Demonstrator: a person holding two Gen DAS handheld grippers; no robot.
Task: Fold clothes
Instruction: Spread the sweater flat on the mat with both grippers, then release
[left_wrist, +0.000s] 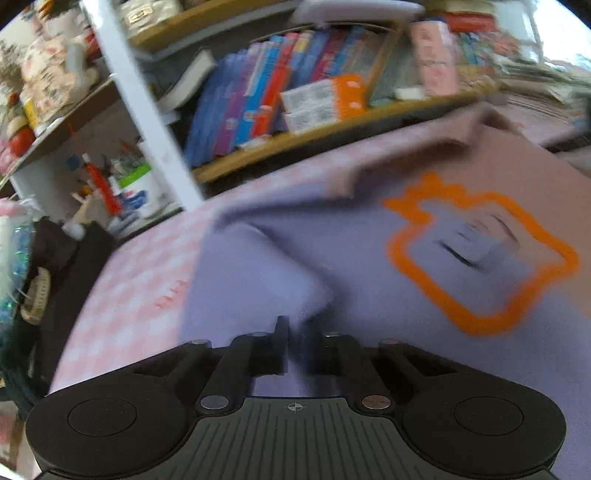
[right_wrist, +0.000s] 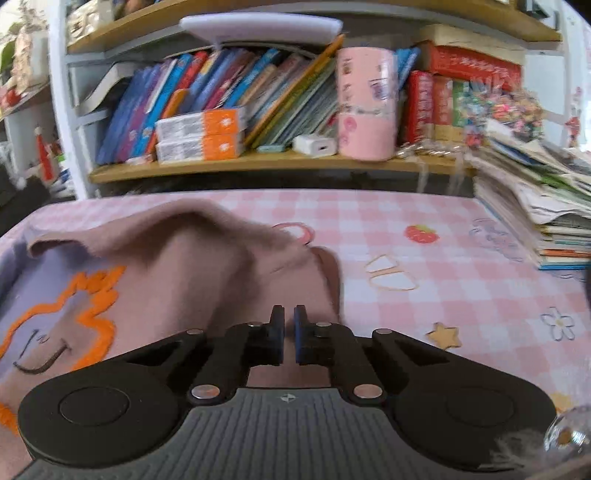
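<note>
A lilac and dusty-pink sweatshirt (left_wrist: 369, 258) with an orange outlined face lies on the pink checked tablecloth (left_wrist: 140, 288). My left gripper (left_wrist: 295, 332) is shut on a fold of its lilac cloth, which runs up between the fingers. In the right wrist view the sweatshirt (right_wrist: 192, 280) shows its pink half, partly lifted and rumpled. My right gripper (right_wrist: 289, 325) is nearly closed on the pink cloth at its near edge. Both views are blurred by motion.
A wooden shelf (right_wrist: 258, 162) of books, orange boxes and a pink cup (right_wrist: 365, 107) stands behind the table. A stack of papers and books (right_wrist: 539, 206) sits at the right. Clutter and dark bags (left_wrist: 48, 266) lie off the table's left edge.
</note>
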